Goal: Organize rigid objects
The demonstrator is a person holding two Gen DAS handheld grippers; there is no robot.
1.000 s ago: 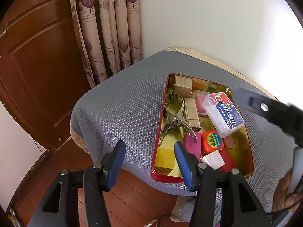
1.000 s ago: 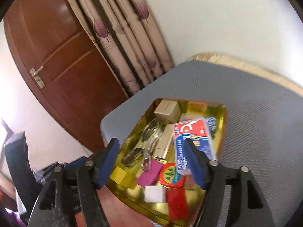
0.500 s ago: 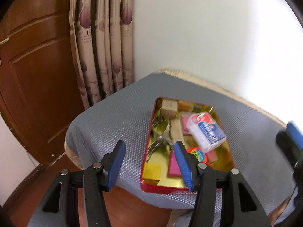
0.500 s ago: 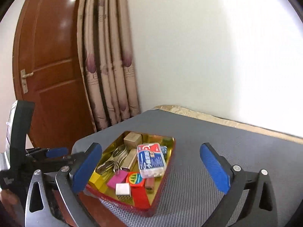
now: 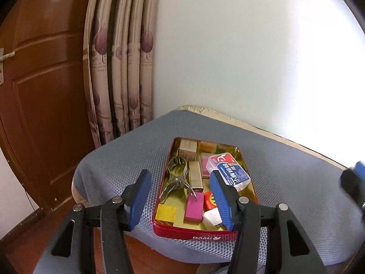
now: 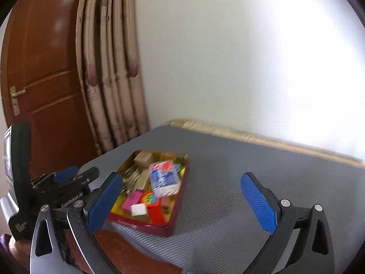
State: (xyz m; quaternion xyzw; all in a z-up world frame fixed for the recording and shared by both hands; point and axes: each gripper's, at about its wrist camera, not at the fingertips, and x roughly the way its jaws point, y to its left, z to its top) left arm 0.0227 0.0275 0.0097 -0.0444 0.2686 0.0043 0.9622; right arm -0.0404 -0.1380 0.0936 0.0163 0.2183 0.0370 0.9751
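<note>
Item: red tin (image 5: 205, 231), rectangular, gold-lined, lid off. It sits on the grey mesh mat (image 5: 118, 159) covering the counter, at the near left corner, its short end flush with the front edge. The long axis runs away from the viewer toward the wall (image 5: 251, 57).

Contents, all loose inside the tin:
- 1 white-and-blue plastic box (image 5: 229, 174), lying on top of the others, right side.
- 1 metal clip tool (image 5: 176, 178), left side, lengthwise.
- 1 gold bar-shaped case (image 5: 195, 177), beside the tool.
- 1 tan carton (image 5: 187, 148), far end.
- 1 pink block (image 5: 194, 207), 1 yellow block (image 5: 166, 212), 1 white block (image 5: 212, 218), 1 round red tin (image 5: 211, 199), all at the near end.

Left gripper (image 5: 181, 197): jaws partly apart, nothing between them, held off the near short end of the red tin and aimed along its long axis. Judged the nearer of the 2.

Right gripper (image 6: 182, 202): jaws spread wide and empty, over bare mat to the right of the tin, so the tin lies ahead and to its left.

Views compared: the left wrist view resolves each item and the lettering on the tin's front wall, and catches only a blurred blue edge of the right gripper at far right. The right wrist view is motion-blurred but shows the tin's right wall, a red piece (image 6: 157, 214) at the near end, the open mat alongside, the left gripper's body, and a door (image 6: 45, 68) with curtain (image 6: 109, 68).

Status, judged: sorting appears complete or paused; no item is held.
</note>
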